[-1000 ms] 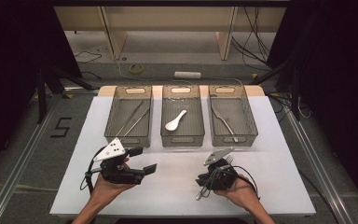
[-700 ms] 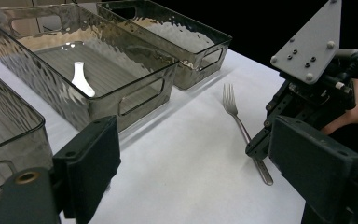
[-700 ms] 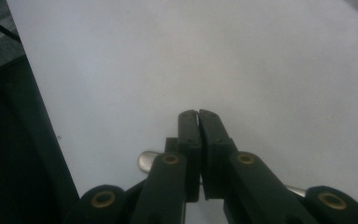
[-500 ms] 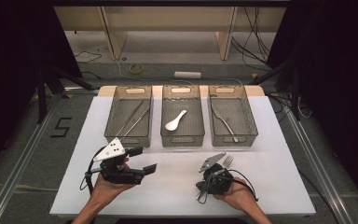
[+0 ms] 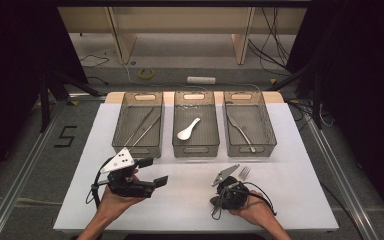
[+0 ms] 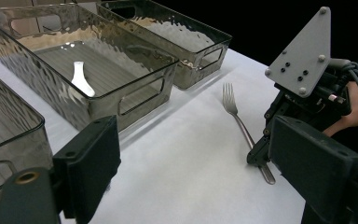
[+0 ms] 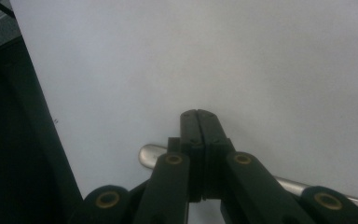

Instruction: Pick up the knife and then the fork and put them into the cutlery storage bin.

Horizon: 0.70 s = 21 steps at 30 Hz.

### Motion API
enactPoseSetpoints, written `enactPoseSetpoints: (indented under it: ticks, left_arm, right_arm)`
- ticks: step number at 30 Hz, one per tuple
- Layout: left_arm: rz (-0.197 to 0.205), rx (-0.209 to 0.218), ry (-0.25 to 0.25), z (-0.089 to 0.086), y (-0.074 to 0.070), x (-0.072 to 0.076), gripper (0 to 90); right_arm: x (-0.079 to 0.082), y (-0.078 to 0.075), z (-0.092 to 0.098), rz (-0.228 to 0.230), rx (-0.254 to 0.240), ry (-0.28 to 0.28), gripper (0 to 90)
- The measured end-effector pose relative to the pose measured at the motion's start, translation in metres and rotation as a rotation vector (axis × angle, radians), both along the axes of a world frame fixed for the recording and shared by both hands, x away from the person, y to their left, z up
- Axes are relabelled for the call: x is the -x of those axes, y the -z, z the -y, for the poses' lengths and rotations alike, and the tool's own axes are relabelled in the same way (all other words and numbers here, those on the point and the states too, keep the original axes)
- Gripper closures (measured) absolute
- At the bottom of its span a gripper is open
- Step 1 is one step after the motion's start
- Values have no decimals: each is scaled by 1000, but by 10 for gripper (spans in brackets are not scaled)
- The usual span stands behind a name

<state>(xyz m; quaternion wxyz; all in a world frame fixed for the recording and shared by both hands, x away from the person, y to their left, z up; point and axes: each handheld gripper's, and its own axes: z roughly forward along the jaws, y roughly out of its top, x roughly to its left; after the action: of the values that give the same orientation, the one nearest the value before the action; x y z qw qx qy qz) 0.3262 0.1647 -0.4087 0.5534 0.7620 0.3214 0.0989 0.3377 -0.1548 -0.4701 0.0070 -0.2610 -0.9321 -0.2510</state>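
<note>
Partly hidden — fork [image 7: 151, 154] under rt tongs [image 7: 198, 114]

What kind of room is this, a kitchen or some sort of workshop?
Most likely a lab or test room: a white-covered table on a metal frame, loose cables on the floor behind it, and three clear bins for sorting cutlery.
</note>
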Motion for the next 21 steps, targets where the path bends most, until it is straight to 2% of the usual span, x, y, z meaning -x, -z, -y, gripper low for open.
enactPoseSetpoints:
  ticks: [9,13,21]
  left_arm:
    - [1,-2,1,-1,0,0,161]
    - [1,-2,0,-1,0,0,161]
    - [2,-3,-1,0,0,0,161]
  right_arm:
    - [0,-3,6,-50,38,-18,900]
    - [0,-3,16,-71,52,-16,900]
    - [3,-7,43,-83,103,10,900]
